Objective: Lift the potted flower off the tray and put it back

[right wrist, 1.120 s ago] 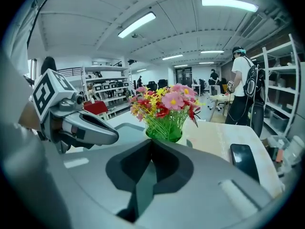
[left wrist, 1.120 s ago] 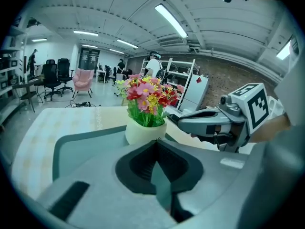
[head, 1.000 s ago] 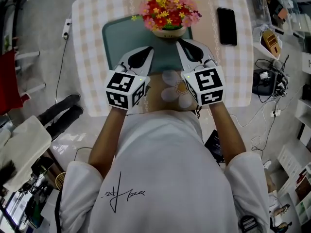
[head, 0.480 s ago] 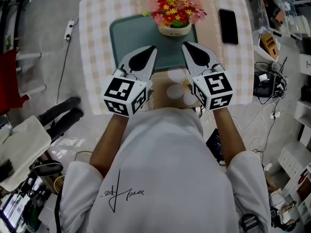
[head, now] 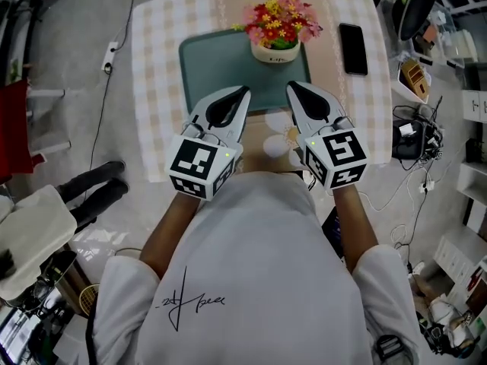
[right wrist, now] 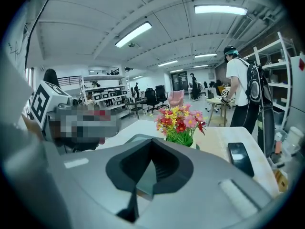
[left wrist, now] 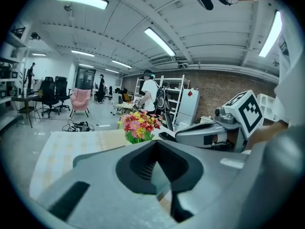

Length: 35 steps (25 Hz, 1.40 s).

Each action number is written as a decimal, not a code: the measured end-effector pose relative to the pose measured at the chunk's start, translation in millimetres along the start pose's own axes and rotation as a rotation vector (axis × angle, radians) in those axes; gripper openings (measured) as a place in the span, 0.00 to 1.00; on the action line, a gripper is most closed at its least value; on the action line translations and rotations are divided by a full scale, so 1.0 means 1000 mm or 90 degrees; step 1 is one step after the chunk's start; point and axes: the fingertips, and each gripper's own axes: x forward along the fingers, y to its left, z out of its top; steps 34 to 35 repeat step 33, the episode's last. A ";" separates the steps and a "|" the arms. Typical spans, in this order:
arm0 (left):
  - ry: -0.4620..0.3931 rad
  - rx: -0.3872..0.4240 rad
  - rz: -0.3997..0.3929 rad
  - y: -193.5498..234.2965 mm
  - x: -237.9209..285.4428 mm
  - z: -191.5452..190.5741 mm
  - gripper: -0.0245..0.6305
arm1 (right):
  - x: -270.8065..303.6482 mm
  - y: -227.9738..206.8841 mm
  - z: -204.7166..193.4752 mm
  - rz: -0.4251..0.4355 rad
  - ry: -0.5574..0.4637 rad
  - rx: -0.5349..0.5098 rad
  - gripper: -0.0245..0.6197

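The potted flower [head: 278, 27], red, pink and yellow blooms in a cream pot, stands at the far right end of the teal tray [head: 215, 65]. My left gripper [head: 244, 92] and right gripper [head: 291, 87] hover side by side over the tray's near edge, both shut and empty, short of the pot. In the left gripper view the flower [left wrist: 139, 126] lies ahead beyond my shut jaws, with the right gripper [left wrist: 209, 133] beside it. In the right gripper view the flower [right wrist: 179, 124] stands straight ahead, untouched.
A black phone [head: 352, 49] lies on the checked tablecloth [head: 156, 67] right of the tray; the same phone [right wrist: 239, 158] shows in the right gripper view. Cables and boxes [head: 417, 128] crowd the floor at right. A person [right wrist: 243, 87] stands in the background.
Both grippers have risen a little, staying shut and empty. The potted flower has stayed on the tray.
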 end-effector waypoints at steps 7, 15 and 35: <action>-0.024 -0.002 0.009 -0.004 -0.016 0.004 0.04 | -0.014 0.029 0.016 -0.005 -0.022 -0.017 0.05; -0.049 -0.016 0.003 -0.015 -0.035 0.013 0.04 | -0.036 0.050 0.025 -0.006 -0.039 -0.026 0.05; -0.072 -0.011 -0.010 -0.020 -0.067 0.009 0.04 | -0.057 0.091 0.020 -0.018 -0.059 -0.035 0.05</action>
